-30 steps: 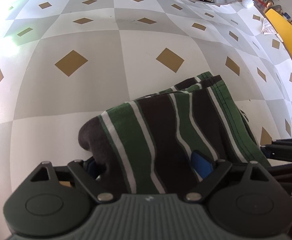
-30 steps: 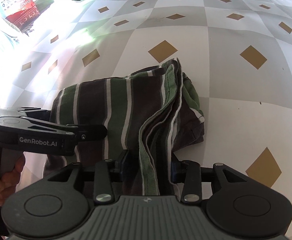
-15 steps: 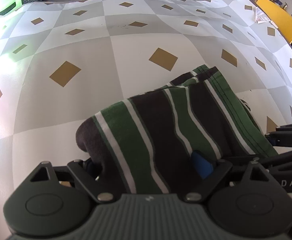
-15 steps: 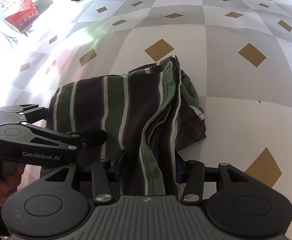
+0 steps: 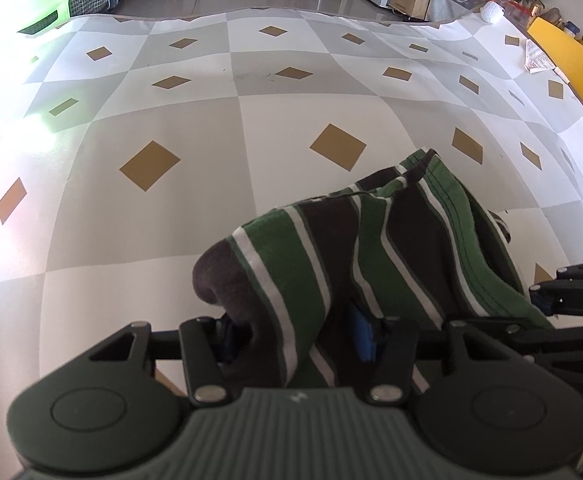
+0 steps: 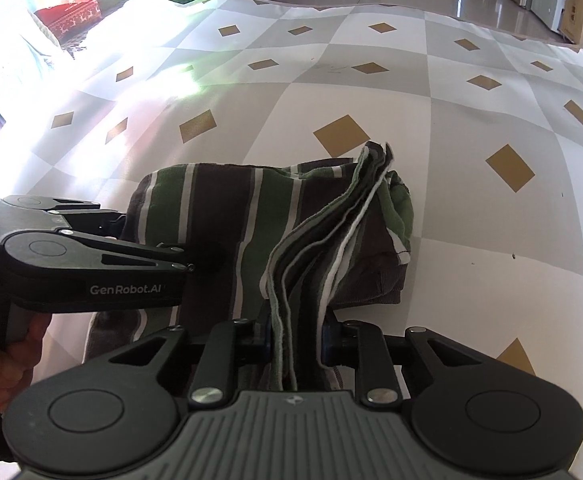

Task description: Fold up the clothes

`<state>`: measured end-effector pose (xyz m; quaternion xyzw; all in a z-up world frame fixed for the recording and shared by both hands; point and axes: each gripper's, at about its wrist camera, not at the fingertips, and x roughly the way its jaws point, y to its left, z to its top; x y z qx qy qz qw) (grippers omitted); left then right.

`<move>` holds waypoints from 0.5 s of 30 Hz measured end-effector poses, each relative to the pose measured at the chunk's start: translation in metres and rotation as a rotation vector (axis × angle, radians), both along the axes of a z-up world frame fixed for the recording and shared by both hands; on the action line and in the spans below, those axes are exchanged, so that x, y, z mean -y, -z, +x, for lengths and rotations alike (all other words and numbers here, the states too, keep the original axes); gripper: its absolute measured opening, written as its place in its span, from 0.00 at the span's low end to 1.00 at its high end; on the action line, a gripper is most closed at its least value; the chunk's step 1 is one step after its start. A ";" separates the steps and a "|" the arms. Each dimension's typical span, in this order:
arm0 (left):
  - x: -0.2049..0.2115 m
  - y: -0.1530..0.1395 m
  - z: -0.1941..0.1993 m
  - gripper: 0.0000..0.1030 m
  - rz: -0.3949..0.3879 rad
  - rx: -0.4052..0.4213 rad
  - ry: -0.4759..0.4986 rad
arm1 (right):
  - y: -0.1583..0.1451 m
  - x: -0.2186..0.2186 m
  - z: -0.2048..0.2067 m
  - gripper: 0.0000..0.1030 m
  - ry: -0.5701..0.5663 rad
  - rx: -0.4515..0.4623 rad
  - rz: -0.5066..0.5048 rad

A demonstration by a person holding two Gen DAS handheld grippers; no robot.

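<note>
Striped shirt (image 6: 227, 216) sits clamped in both grippers' just-closing fingers, left (image 5: 291, 336) and right (image 6: 295, 332); uneven lifting could spill the layers.

I am looking at a table covered by a checked cloth (image 5: 163, 208) in grey and white squares with tan diamonds. A striped green and brown garment (image 5: 355, 248) is lying bunched on it, and some paper (image 5: 537, 60) is resting at the far right corner.

One striped garment (image 5: 371, 248) lies on one checked tablecloth (image 5: 171, 240), near its near edge. Two grippers are there, left (image 5: 295, 336) and right (image 6: 293, 338). One yellow board (image 5: 571, 60) sits at the far right corner.
</note>
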<state>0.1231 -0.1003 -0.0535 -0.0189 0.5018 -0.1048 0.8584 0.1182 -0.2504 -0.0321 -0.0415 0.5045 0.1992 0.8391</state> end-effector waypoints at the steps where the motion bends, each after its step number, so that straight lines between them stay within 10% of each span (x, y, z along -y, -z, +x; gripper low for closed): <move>1: 0.001 -0.002 0.000 0.47 0.005 0.004 -0.003 | -0.002 -0.001 -0.001 0.20 -0.003 0.007 -0.004; 15: 0.009 -0.031 -0.016 0.46 0.027 0.086 -0.013 | -0.024 -0.010 -0.016 0.20 -0.018 0.085 -0.020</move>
